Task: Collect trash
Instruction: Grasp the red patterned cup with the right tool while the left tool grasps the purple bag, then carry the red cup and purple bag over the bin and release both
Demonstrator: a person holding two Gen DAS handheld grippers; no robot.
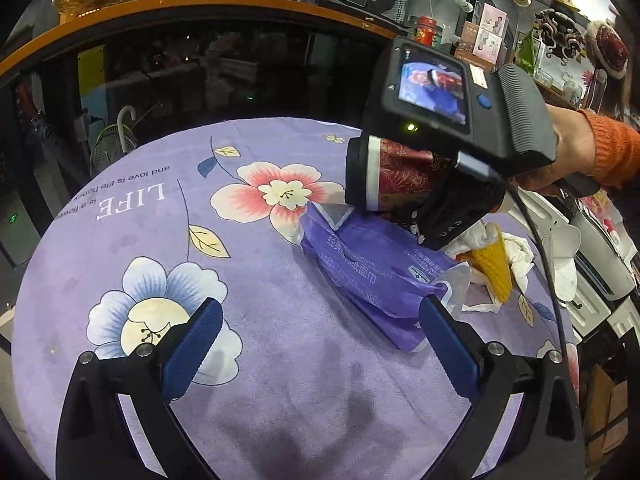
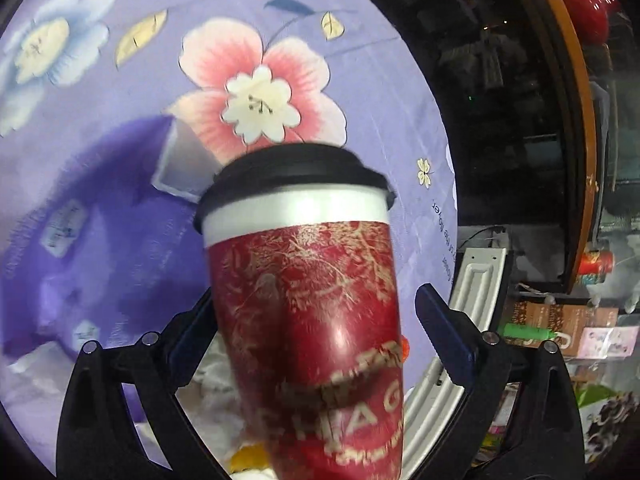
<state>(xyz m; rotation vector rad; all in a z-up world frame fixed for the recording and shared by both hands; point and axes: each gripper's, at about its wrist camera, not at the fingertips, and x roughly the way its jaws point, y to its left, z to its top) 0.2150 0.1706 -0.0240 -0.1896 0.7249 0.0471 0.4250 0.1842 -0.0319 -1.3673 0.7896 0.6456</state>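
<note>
A red paper cup (image 2: pixel 316 320) with a black lid (image 2: pixel 292 178) lies between the fingers of my right gripper (image 2: pixel 320 328); the right finger (image 2: pixel 444 340) stands a little apart from the cup, the left finger is hidden behind it. In the left wrist view the cup (image 1: pixel 404 176) is lifted above the table, lid to the left. A purple plastic bag (image 1: pixel 372 276) lies on the floral purple tablecloth (image 1: pixel 248 300), with white tissues (image 1: pixel 516 252) and a yellow wrapper (image 1: pixel 494 268) beside it. My left gripper (image 1: pixel 320 344) is open and empty, near the bag's front end.
A dark glass counter with an orange top (image 1: pixel 224 4) curves behind the table, loaded with packets and tins. White folding chairs (image 1: pixel 568 256) stand at the table's right side. The person's orange sleeve (image 1: pixel 612 148) reaches in from the right.
</note>
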